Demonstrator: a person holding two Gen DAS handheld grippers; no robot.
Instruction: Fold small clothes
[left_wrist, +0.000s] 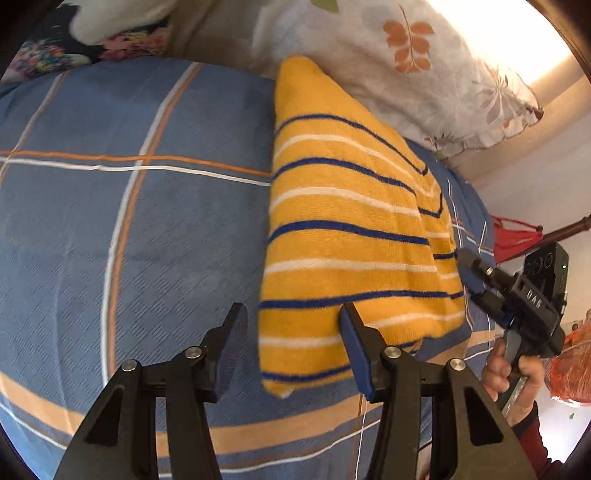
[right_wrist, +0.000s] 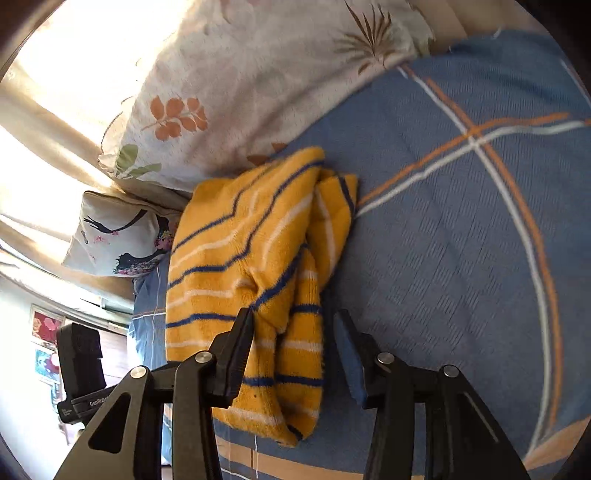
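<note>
A yellow garment (left_wrist: 343, 229) with blue and white stripes lies folded lengthwise on the blue checked bedsheet (left_wrist: 129, 229). My left gripper (left_wrist: 293, 323) stands open over its near left corner, one finger on the sheet and the other over the cloth, nothing pinched. A hand (left_wrist: 513, 369) holds my right gripper (left_wrist: 467, 264) at the garment's right edge. In the right wrist view the garment (right_wrist: 236, 258) looks bunched along one side. My right gripper (right_wrist: 293, 326) is open astride its near end. Its left finger rests against the cloth and its right finger stands clear of it.
A white pillow (left_wrist: 424, 66) with a leaf print leans at the far end of the bed. A smaller printed cushion (right_wrist: 118, 240) lies beside it. Red cloth (left_wrist: 513, 240) and an orange bag (left_wrist: 572, 362) sit beyond the bed's right edge. The left gripper's body (right_wrist: 79, 365) shows at the left.
</note>
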